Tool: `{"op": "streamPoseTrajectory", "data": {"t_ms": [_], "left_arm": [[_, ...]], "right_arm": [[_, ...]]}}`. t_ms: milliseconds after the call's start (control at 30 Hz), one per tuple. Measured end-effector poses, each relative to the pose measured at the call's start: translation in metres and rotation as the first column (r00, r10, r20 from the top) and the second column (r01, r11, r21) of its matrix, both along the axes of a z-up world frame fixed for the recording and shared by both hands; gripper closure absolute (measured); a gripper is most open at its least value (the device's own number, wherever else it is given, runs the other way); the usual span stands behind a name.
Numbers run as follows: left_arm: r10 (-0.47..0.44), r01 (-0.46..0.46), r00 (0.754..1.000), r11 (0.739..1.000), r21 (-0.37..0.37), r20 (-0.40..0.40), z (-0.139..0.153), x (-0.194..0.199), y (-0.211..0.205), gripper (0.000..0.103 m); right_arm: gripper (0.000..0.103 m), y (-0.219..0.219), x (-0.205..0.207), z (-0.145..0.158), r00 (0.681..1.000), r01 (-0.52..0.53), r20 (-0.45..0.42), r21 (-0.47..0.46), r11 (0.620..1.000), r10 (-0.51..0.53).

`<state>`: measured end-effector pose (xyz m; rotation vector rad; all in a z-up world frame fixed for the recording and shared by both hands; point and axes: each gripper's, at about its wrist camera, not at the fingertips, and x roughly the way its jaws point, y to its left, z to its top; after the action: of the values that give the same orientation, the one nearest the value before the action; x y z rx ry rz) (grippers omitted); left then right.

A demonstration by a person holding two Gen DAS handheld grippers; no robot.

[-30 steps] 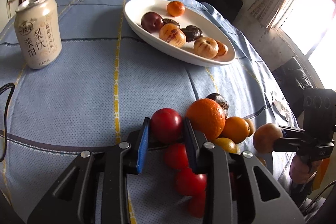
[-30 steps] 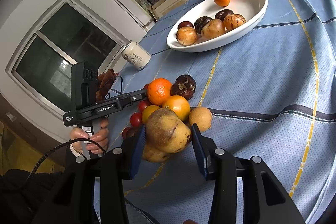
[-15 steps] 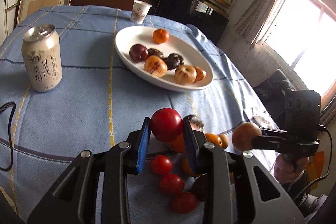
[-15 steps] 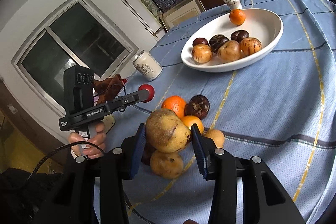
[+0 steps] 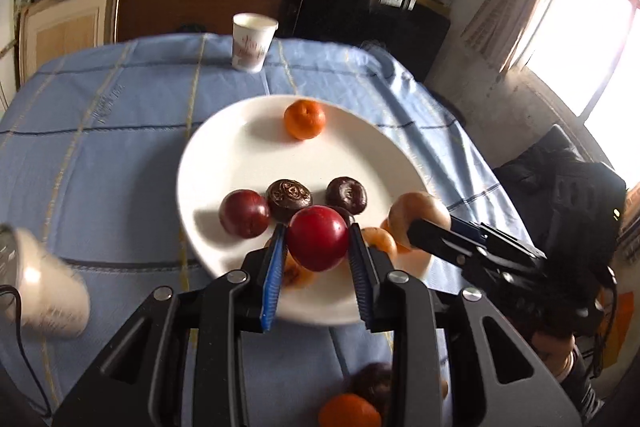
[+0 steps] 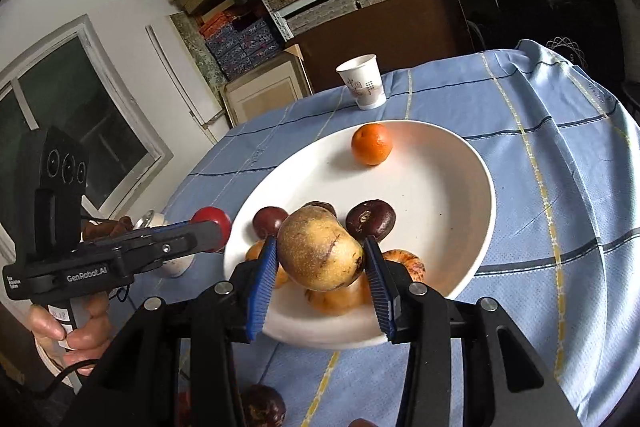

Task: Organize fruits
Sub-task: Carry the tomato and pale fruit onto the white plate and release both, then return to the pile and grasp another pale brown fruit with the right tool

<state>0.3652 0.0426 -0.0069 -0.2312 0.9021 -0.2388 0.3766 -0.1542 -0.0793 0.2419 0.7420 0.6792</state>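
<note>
left gripper [image 5: 318, 243]: pinching a red tomato [image 5: 318, 238] between its blue pads, held up over the near rim of the white plate [image 5: 240, 147].
right gripper [image 6: 320, 259]: clamped on a brown-speckled pear [image 6: 320, 251], also above the plate's near edge.
landing zone: just ahead of and below both grippers the plate is crowded: a dark red plum [image 5: 244, 213], two dark mangosteens [image 5: 289, 199], and peach-coloured fruit under the pads. A lone tangerine [image 5: 304, 119] sits well beyond, with bare plate around it.
risk, collision: the two tools hang close side by side; lowering together could knock fingers or fruit.
risk, roll-off: a round tomato let go onto the heap at the near rim could roll off onto the blue tablecloth [image 5: 120, 131].
risk, bruising: dropping the heavy pear from height may dent the soft fruit beneath.
risk, bystanders: a can [image 5: 40, 287] blurs to the left gripper's left; a wide swing could tip it.
</note>
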Motion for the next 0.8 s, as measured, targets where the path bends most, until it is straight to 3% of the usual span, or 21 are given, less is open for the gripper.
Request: {"op": "streamPoseTrajectory", "data": {"t_ms": [67, 100, 167, 267, 333, 433, 567, 800], "left_arm": [[0.004, -0.004, 0.999, 1.000, -0.003, -0.041, -0.007, 0.015, -0.002, 0.073], [0.010, -0.010, 0.999, 1.000, 0.004, -0.051, -0.009, 0.018, -0.003, 0.071], [0.051, -0.051, 0.998, 0.999, 0.005, -0.038, -0.005, 0.015, 0.000, 0.028], [0.104, -0.104, 0.992, 0.995, -0.006, 0.078, 0.010, -0.012, 0.006, 0.013], [0.114, -0.120, 0.982, 0.992, 0.028, 0.150, 0.019, -0.039, 0.010, 0.005], [0.156, -0.176, 0.959, 0.982, 0.067, 0.235, 0.021, -0.080, 0.020, 0.005], [0.204, -0.223, 0.943, 0.974, 0.047, 0.263, 0.005, -0.119, 0.039, 0.005], [0.309, -0.320, 0.934, 0.947, 0.035, 0.181, -0.020, -0.138, 0.062, 0.005]], "right_arm": [[0.057, 0.000, 0.006, -0.005, 1.000, -0.010, -0.023, 0.012, 1.000, 0.010], [0.043, -0.001, 0.007, -0.005, 1.000, -0.015, -0.026, 0.024, 1.000, 0.016], [0.022, -0.006, 0.002, -0.001, 1.000, -0.010, -0.012, 0.036, 0.999, 0.011], [0.003, -0.016, -0.014, 0.014, 1.000, -0.013, 0.026, 0.050, 0.999, 0.012], [0.003, -0.023, -0.027, 0.022, 0.998, -0.033, 0.058, 0.085, 0.996, 0.028], [0.003, -0.026, -0.050, 0.029, 0.989, -0.106, 0.115, 0.130, 0.986, 0.091], [0.003, -0.014, -0.079, 0.025, 0.971, -0.214, 0.131, 0.082, 0.973, 0.202], [0.005, 0.005, -0.101, 0.013, 0.962, -0.242, 0.105, -0.087, 0.966, 0.251]]}}
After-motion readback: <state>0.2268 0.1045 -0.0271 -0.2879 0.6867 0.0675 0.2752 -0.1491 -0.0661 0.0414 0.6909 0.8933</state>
